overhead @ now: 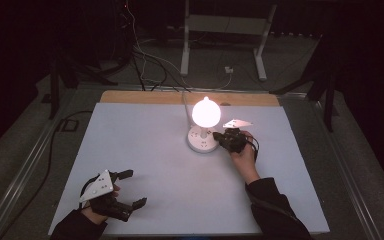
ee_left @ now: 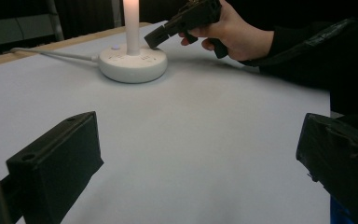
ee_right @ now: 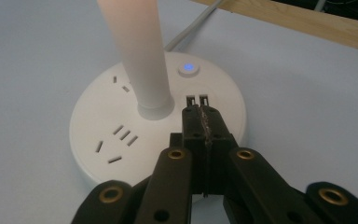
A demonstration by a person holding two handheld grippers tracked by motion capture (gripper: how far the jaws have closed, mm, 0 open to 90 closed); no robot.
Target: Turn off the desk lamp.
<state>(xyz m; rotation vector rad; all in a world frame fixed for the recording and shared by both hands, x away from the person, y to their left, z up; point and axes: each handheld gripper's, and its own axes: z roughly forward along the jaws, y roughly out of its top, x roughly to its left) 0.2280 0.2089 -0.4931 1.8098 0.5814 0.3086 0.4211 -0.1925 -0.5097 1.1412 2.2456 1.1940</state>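
Our right gripper [ee_right: 200, 114] has jaws pressed together, tips over the round socket base [ee_right: 98, 154] beside the lamp stem [ee_right: 142, 56]; left gripper [overhead: 130, 189] jaws spread, well apart.

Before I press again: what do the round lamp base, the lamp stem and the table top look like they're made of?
Round lamp base: looks like moulded white plastic, smooth and satin, with crisp socket slots and a lit blue button.
Lamp stem: white tube, likely plastic; it glows warm toward the top, so perhaps translucent.
Table top: matte pale sheet without glare, over a wooden board exposed along the far edge; exact material unclear.
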